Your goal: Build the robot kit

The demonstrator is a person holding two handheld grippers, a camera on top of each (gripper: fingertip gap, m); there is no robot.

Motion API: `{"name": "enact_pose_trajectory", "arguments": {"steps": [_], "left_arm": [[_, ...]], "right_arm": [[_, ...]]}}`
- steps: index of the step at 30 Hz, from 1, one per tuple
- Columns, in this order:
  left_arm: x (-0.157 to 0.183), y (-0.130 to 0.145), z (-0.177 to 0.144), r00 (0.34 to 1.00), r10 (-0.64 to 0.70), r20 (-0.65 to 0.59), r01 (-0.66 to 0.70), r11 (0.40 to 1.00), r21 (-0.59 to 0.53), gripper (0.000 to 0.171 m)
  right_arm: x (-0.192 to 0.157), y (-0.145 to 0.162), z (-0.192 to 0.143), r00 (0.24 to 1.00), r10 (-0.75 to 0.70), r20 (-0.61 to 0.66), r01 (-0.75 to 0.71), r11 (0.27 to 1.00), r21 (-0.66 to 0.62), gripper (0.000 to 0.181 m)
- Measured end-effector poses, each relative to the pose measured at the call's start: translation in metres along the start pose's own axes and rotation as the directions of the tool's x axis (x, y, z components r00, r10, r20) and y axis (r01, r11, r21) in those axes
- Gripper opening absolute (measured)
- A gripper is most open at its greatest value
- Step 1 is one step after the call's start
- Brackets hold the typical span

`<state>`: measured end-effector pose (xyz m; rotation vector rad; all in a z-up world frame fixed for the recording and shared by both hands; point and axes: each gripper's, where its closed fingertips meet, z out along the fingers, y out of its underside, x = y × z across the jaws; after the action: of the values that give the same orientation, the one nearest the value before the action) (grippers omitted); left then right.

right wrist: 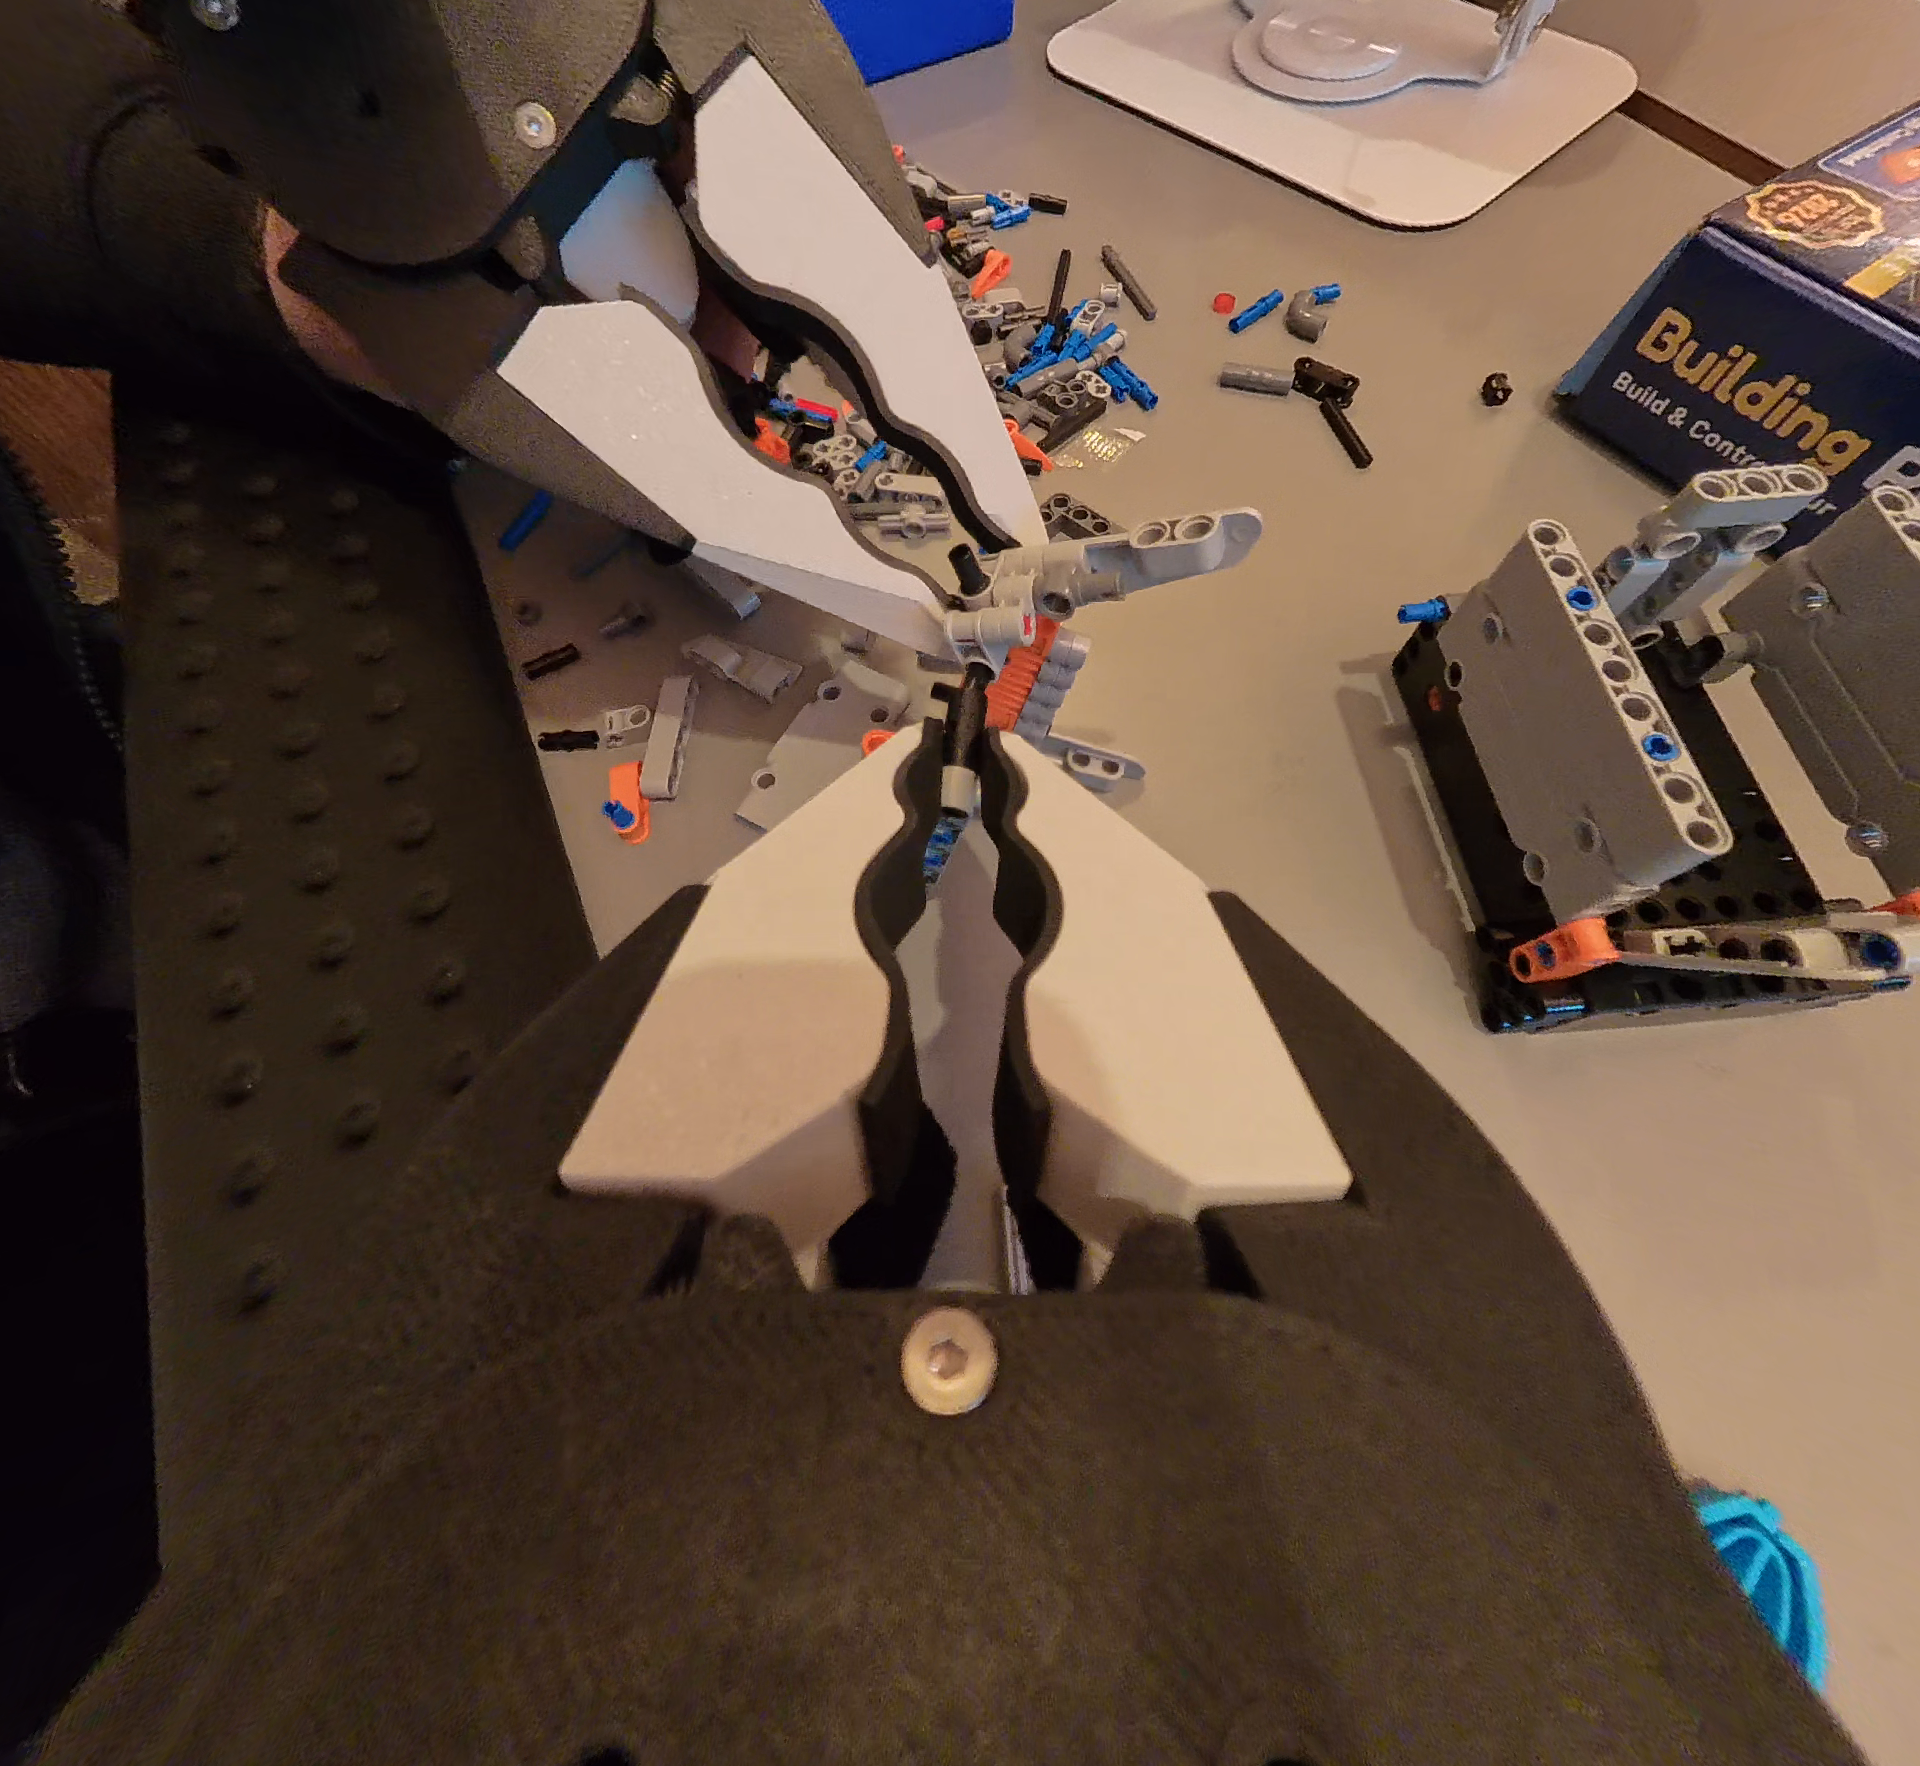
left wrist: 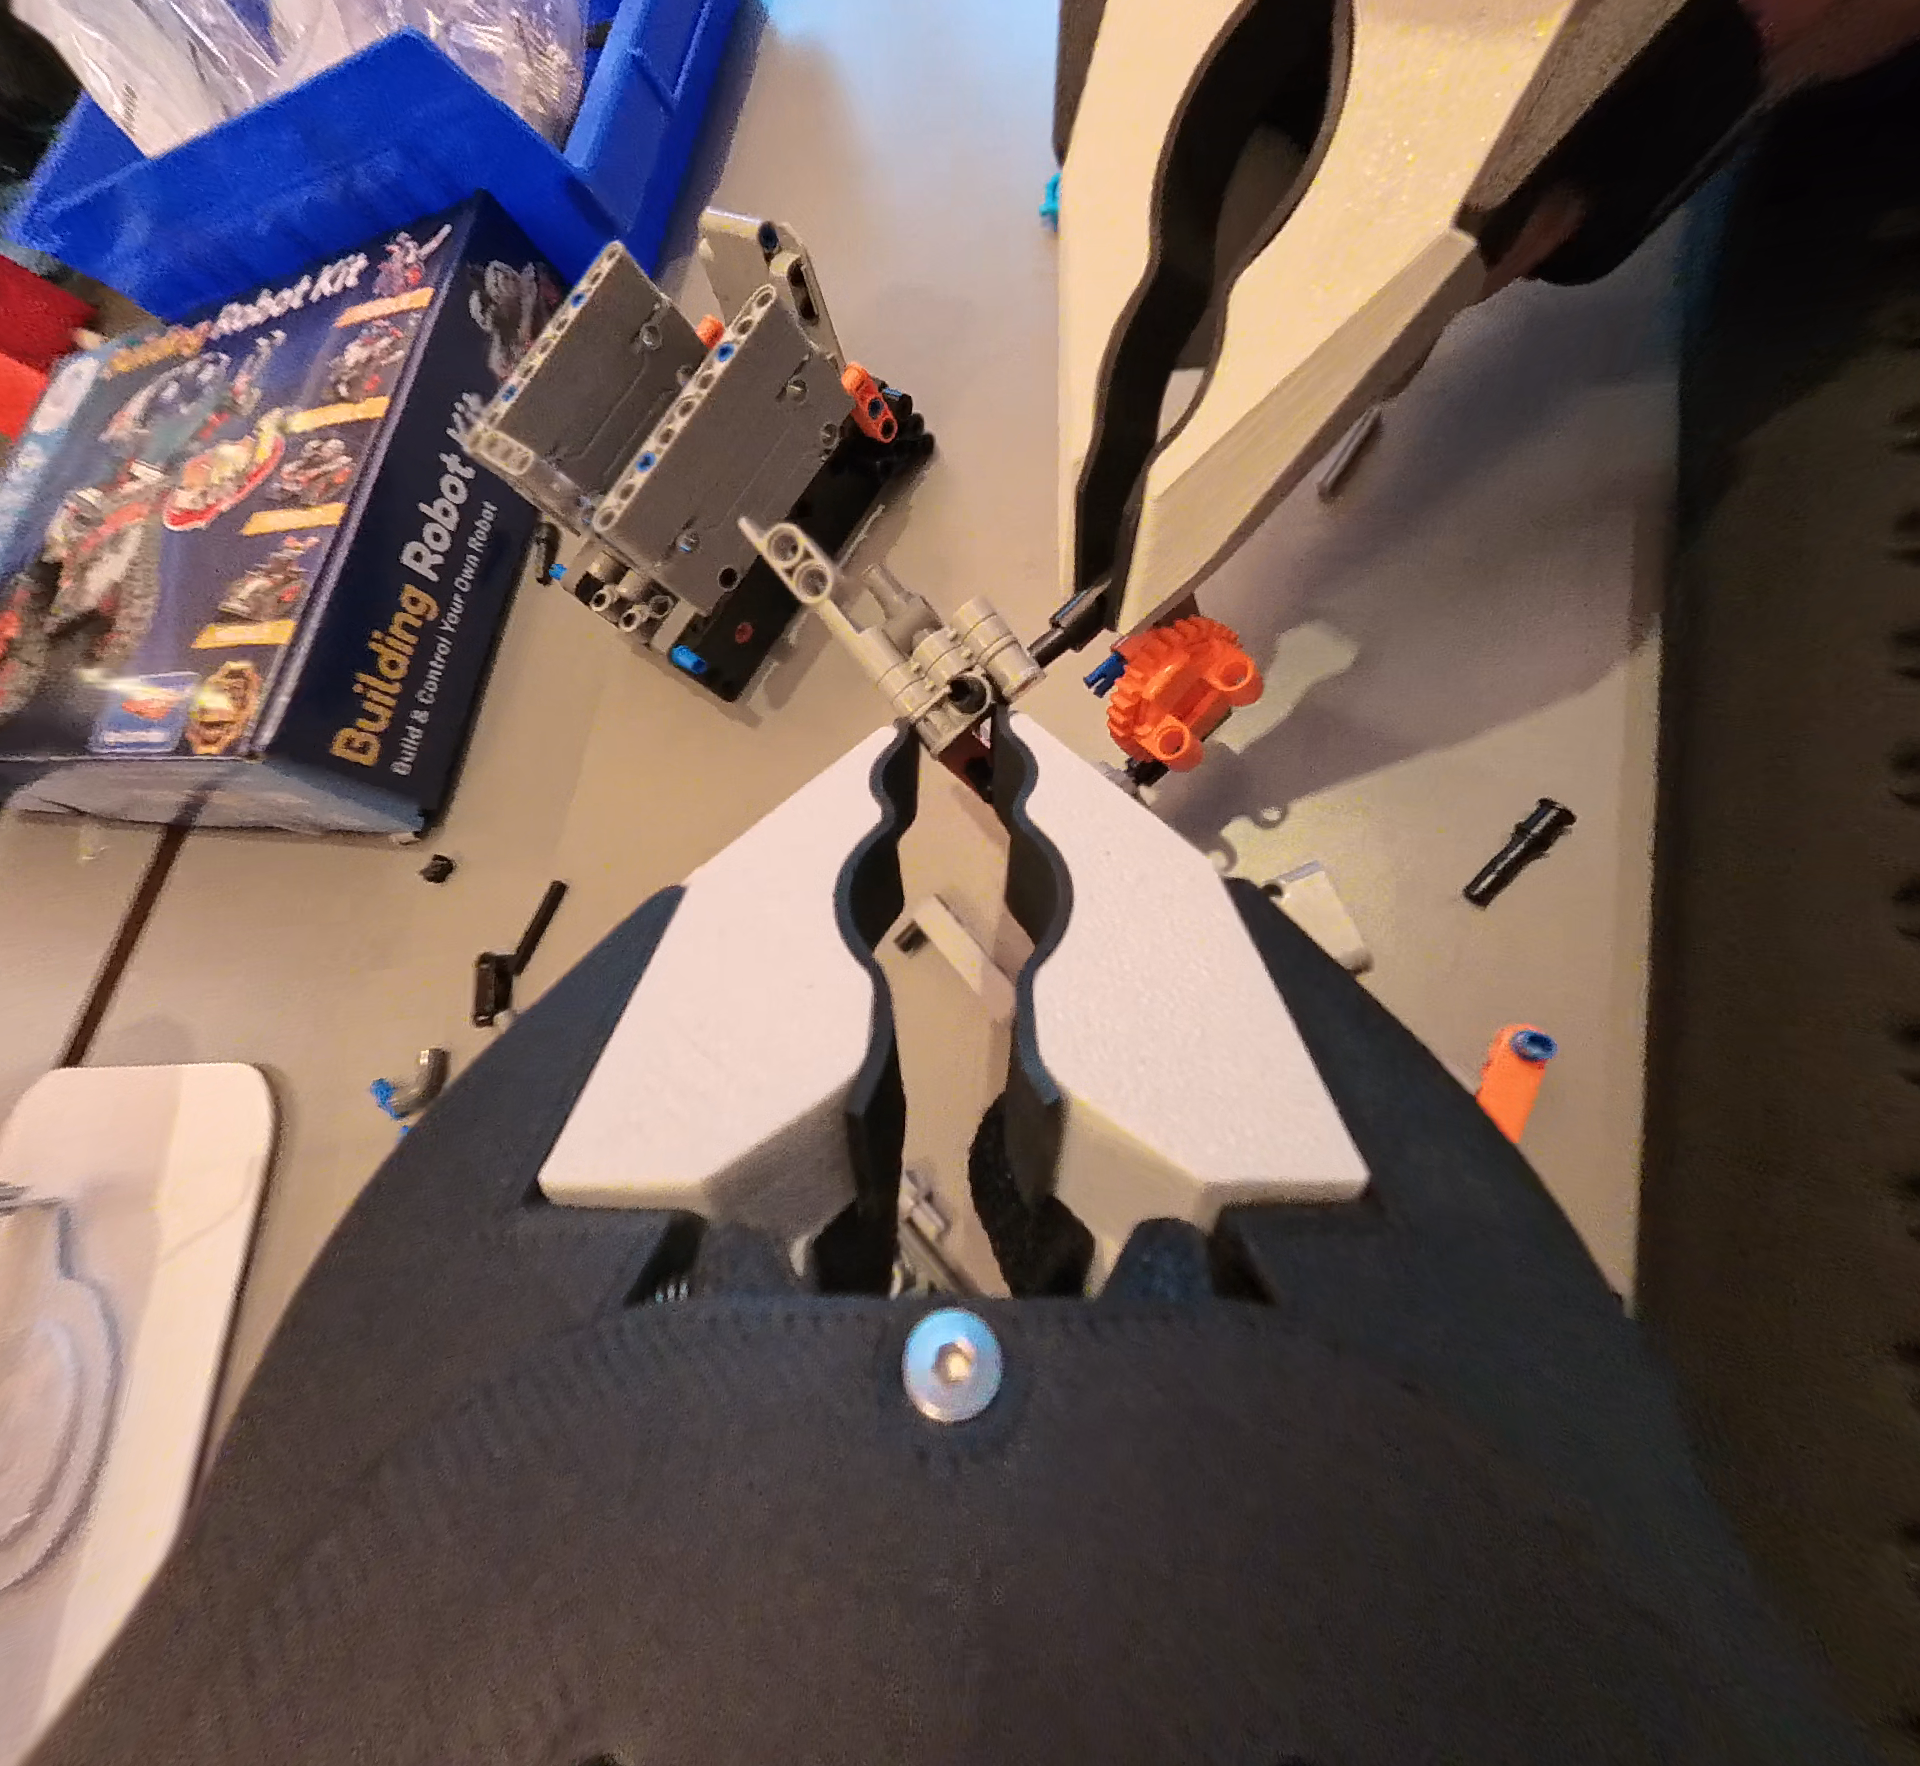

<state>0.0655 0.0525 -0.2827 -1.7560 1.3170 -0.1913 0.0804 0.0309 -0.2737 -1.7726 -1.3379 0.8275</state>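
Two tools meet above the grey worktop [right wrist: 1299, 1197]: left tool [left wrist: 951, 729] clamps the small grey connector assembly [left wrist: 940, 651], right tool [right wrist: 961, 750] pinches a black pin [right wrist: 968, 708], seemingly entering it. Misalignment could pop either free.

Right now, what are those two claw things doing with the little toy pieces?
A person holds two grippers. The left gripper pinches a small grey connector assembly above the table. The right gripper pinches a black axle whose far end meets that assembly. Behind them stand a half-built grey and black model, the kit box and loose pieces.
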Motion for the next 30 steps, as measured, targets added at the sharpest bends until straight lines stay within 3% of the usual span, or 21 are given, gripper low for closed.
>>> {"name": "enact_pose_trajectory", "arguments": {"steps": [8, 13, 19, 23, 30], "left_arm": [[-0.001, -0.001, 0.001, 0.990, 0.105, 0.089, -0.101, 0.994, -0.049, 0.010], [-0.003, 0.000, 0.002, 0.990, 0.098, 0.102, -0.092, 0.994, -0.064, 0.010], [-0.006, -0.007, -0.002, 1.000, -0.028, -0.002, 0.028, 0.999, 0.018, 0.012], [-0.010, -0.018, -0.013, 0.990, -0.101, -0.100, 0.112, 0.988, 0.104, 0.029], [-0.005, -0.013, -0.015, 0.954, -0.182, -0.237, 0.209, 0.973, 0.096, 0.034]], "right_arm": [[0.003, 0.000, 0.004, 0.994, -0.077, -0.080, 0.073, 0.996, -0.052, 0.003], [0.004, 0.003, 0.009, 0.993, -0.081, -0.091, 0.075, 0.995, -0.073, 0.004], [0.007, -0.009, 0.001, 0.999, 0.039, -0.006, -0.038, 0.998, 0.051, 0.005], [0.006, -0.020, -0.009, 0.981, 0.148, 0.126, -0.166, 0.974, 0.151, 0.005], [0.009, -0.032, -0.023, 0.946, 0.218, 0.240, -0.276, 0.930, 0.243, 0.004]]}}
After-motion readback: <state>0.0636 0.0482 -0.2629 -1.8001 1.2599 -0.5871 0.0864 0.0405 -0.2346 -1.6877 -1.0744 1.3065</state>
